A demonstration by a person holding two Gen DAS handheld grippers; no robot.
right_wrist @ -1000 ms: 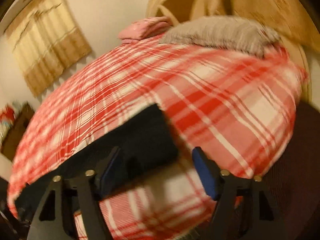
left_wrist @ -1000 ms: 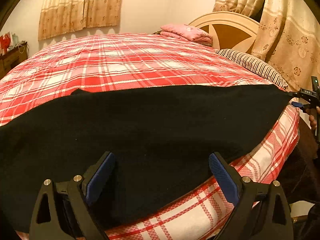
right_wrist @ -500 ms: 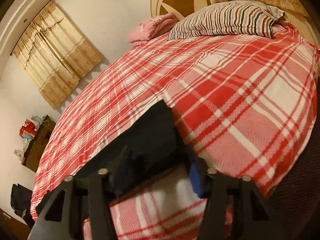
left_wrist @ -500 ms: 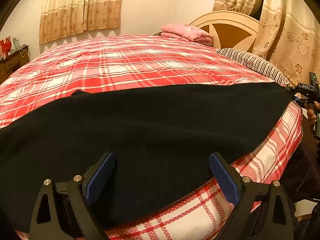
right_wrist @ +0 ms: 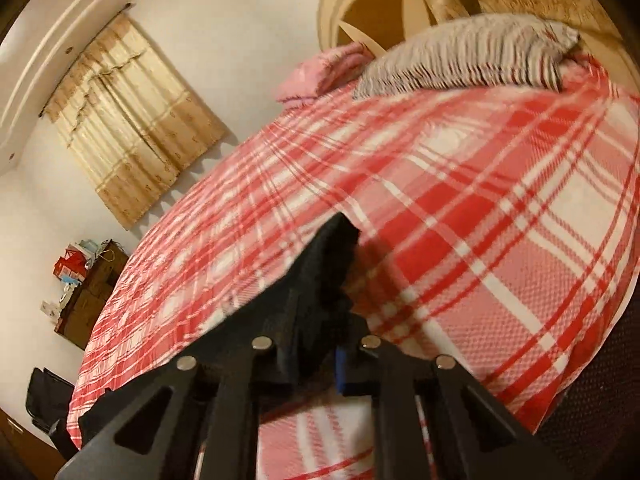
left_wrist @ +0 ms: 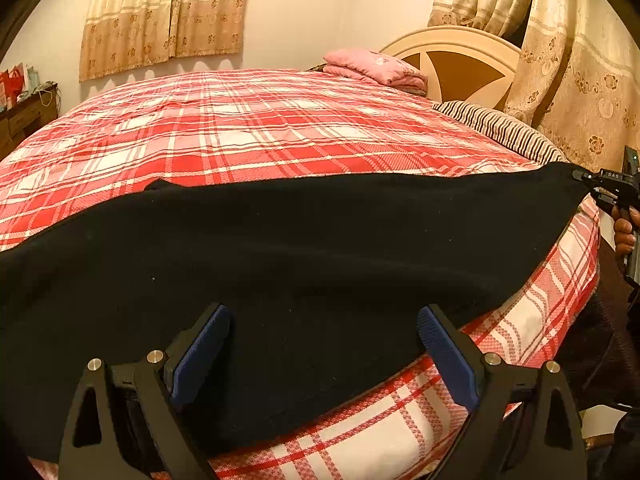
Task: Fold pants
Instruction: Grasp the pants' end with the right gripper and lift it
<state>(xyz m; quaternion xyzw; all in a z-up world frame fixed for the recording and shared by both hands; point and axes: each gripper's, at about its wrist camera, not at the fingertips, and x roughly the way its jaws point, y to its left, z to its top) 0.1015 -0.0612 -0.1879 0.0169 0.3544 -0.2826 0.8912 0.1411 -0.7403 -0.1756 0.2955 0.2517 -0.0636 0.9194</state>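
Right gripper (right_wrist: 316,344) clamps pants (left_wrist: 304,256) corner; left gripper (left_wrist: 324,344) open

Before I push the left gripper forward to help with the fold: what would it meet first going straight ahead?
Most likely the pants. The left gripper is open, and the black cloth fills the space between and beyond its fingers, spread over the bed. How far off the cloth lies is unclear.
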